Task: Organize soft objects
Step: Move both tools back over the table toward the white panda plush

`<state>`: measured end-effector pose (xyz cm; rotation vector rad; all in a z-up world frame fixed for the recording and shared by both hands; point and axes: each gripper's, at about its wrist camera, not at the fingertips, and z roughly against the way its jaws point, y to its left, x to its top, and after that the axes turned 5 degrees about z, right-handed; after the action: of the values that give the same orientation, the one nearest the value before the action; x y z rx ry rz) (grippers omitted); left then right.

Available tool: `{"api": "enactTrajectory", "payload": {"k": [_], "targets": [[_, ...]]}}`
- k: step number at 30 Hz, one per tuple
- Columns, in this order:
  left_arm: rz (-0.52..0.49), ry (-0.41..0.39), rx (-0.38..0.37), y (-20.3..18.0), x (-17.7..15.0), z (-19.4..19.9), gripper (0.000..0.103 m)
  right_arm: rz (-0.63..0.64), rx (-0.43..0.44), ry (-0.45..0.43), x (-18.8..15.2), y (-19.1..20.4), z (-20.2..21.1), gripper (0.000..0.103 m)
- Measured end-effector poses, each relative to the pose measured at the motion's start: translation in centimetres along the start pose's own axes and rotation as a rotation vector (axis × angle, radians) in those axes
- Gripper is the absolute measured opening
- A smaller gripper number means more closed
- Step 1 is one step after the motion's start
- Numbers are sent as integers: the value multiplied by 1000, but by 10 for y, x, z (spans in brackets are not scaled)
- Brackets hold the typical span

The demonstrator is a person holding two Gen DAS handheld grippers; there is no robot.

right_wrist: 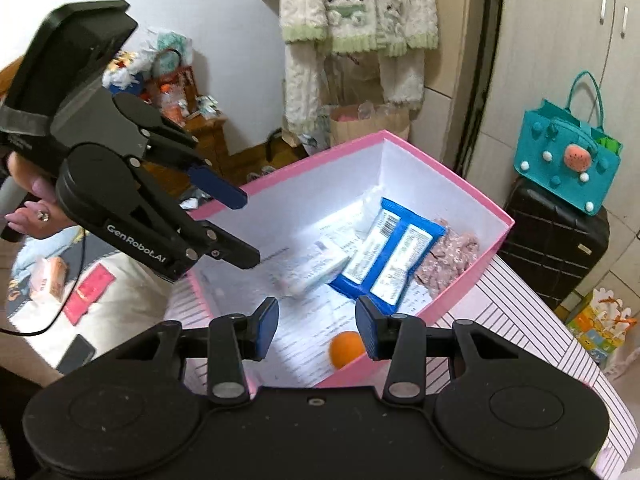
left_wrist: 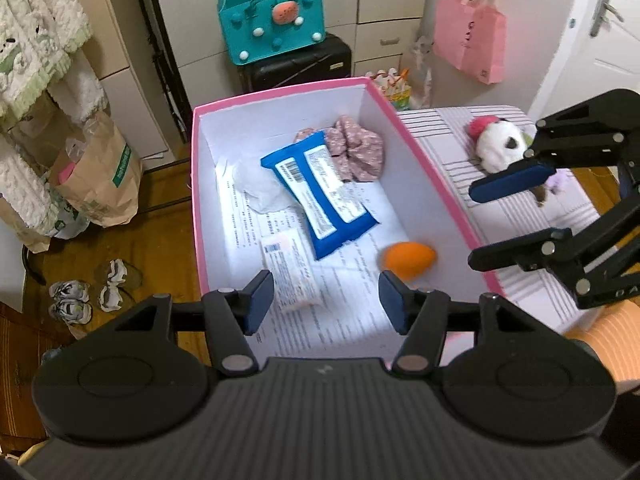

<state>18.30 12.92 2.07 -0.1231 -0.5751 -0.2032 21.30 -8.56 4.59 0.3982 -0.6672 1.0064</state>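
A: Pink box (left_wrist: 432, 184) sits on the striped worktop (left_wrist: 520, 216); wipes pack (left_wrist: 320, 200), tissue pack (left_wrist: 292, 276), floral cloth (left_wrist: 356, 152) and orange sponge (left_wrist: 408, 258) already lie inside. Next?

B: Plush toy (left_wrist: 500, 142), out near the worktop's far right edge. Both empty: left gripper (left_wrist: 326, 300) and right gripper (right_wrist: 318, 320) stand part open. Lift over the box's right wall; room there is free.

Matt cardboard box (left_wrist: 384, 108); glossy plastic wipes pack (left_wrist: 320, 196), crumpled cloth (left_wrist: 356, 152), smooth orange sponge (left_wrist: 408, 258)
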Motion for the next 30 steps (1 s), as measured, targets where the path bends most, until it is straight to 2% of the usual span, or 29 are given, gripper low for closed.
{"api": "enactTrajectory", "payload": {"k": [7,9,13,18,22,30], "targets": [[-48,11,-12,-18,-12,30,63,10,-11,-48,-10,21,32,51],[-75,24,-30,-23,-16,37,67,6,-17,-58,-13,24,36,52],[-120,7,-37,-33,-23,49,71,-10,-13,-63,-22,29,43,52],[-137,19,-56,-45,-29,53,72,-18,0,-87,-34,37,59,55],[-159,26,-65,-57,-35,54,74,-32,-17,-92,-45,40,71,56],[-208,15,-89,-83,-40,59,79,-83,-63,-89,-77,40,92,64]]}}
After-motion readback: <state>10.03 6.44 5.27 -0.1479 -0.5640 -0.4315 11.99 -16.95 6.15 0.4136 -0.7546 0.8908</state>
